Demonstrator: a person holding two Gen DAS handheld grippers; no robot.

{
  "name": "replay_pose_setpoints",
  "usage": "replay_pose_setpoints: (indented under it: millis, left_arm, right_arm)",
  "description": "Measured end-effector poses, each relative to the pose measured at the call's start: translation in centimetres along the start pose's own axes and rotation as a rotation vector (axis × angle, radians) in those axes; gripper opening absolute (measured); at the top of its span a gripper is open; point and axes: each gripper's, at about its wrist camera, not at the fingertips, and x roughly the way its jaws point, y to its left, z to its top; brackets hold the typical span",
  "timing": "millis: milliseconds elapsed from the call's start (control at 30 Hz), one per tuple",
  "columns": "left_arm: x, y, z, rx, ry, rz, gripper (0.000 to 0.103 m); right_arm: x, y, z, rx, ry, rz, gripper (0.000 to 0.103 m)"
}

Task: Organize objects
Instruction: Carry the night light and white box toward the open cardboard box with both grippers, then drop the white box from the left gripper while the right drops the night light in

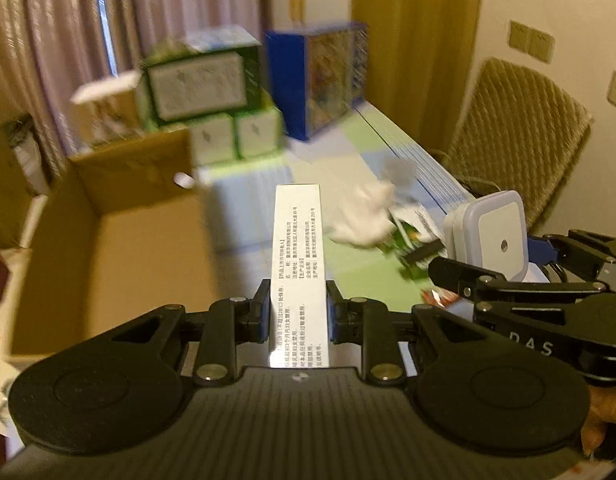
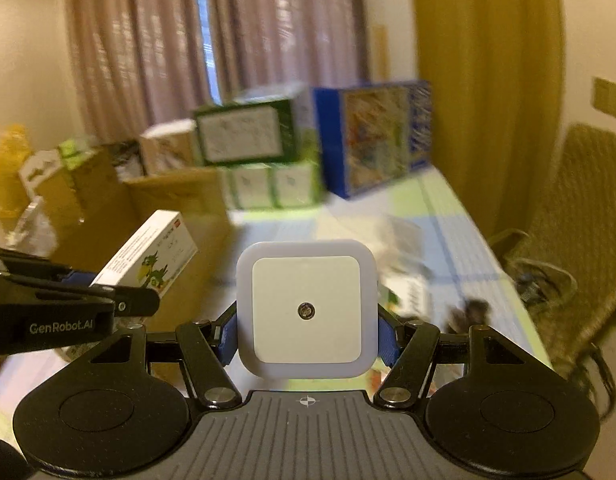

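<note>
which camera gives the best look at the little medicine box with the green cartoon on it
The right wrist view: the medicine box shows its green-cartoon face and a printed side, clamped in the left tool. The left wrist view shows only its narrow printed side, end-on between the left tool's fingers.

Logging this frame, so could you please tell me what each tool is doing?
Left tool: closed on the white medicine box.
Right tool: closed on the square night light.
</note>
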Motion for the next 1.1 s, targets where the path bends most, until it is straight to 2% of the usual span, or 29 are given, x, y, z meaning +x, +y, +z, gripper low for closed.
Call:
replay_pose_setpoints:
  millis: [200, 433, 700, 1100]
  left_arm:
    - [-2.8, 6.2, 1.2, -0.046, -0.018, 0.082, 0.021]
    - [-2.7, 13.6, 0.7, -0.096, 0.022, 0.162, 0.021]
    - [0.1, 18.4, 0.6, -0.125, 0.050, 0.168, 0.021]
    - [4.9, 20.3, 0.8, -0.126, 0.058, 0.142, 0.021]
  right_arm:
    - [0.8, 5.1, 3.6, -0.044, -0.018, 0.136, 0.062]
    - [5.3, 11.2, 5.4, -0.122, 0.024, 0.256, 0.062]
    - [11.2, 14.5, 5.9, -0.183, 0.089, 0.273, 0.062]
    - [15.1, 14.4, 6.1, -0.203, 0.121, 0.239, 0.062]
